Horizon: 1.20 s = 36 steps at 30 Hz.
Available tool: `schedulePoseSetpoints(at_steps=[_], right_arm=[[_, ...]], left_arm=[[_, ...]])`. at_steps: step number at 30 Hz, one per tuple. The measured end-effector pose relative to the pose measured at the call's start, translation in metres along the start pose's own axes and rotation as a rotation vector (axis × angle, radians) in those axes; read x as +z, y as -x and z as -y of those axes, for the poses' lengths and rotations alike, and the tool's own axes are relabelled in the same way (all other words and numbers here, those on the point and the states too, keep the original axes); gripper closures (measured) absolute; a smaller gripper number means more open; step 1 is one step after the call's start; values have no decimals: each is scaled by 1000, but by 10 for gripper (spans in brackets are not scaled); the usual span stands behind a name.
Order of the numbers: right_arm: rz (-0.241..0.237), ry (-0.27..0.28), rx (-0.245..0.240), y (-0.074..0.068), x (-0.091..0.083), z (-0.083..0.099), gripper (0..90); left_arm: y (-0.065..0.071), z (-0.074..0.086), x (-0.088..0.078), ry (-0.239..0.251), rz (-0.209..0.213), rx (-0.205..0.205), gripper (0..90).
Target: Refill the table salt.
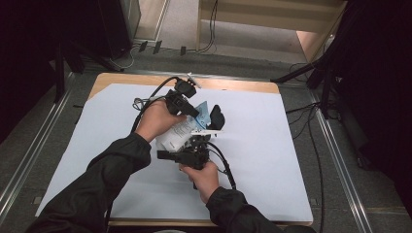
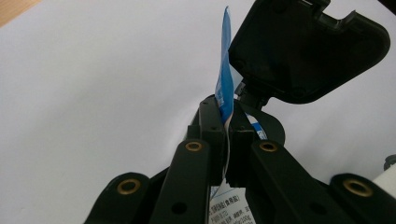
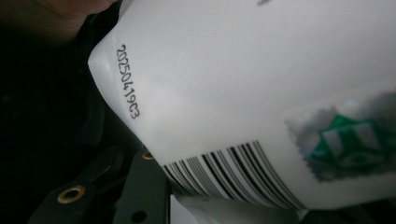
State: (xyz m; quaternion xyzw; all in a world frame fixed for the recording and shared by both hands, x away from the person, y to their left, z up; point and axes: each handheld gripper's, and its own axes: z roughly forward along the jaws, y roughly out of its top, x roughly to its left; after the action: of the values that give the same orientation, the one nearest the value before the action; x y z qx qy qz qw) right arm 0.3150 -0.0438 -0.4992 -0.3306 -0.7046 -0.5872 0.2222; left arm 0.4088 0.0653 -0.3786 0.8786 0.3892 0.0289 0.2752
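So it's a wooden table (image 1: 145, 77) with a big white sheet (image 1: 272, 160) covering nearly all of it, bare wood showing along the sheet's far edge.

A recording lab: black curtains (image 1: 29, 58) (both sides), floor rails (image 1: 34, 150), loose cables (image 1: 311, 141), white-covered tabletop (image 1: 272, 160).

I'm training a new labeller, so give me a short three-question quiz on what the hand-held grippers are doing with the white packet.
1. True or false: the left hand-held gripper is shut on the white packet's blue edge.
2. What is printed beside the date code? A) barcode B) red arrow
3. What covers the table?

Key: 1 true. 2 A, the barcode. 3 A white sheet.
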Motion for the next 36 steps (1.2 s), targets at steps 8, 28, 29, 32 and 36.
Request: schedulePoseSetpoints(at_steps=[8, 28, 29, 32, 36], right_arm=[[5, 3, 3, -1, 0, 0, 667], [-13, 3, 27, -2, 2, 0, 661], [-15, 3, 27, -2, 2, 0, 662], [-16, 4, 24, -2, 1, -1, 662], [-15, 0, 27, -2, 1, -1, 665]], left_arm=[[2, -1, -1, -2, -7, 1, 896], [2, -1, -2, -4, -8, 3, 896], [2, -1, -2, -1, -6, 3, 896], [2, -1, -2, 0, -5, 1, 896], [2, -1, -2, -2, -7, 1, 896]])
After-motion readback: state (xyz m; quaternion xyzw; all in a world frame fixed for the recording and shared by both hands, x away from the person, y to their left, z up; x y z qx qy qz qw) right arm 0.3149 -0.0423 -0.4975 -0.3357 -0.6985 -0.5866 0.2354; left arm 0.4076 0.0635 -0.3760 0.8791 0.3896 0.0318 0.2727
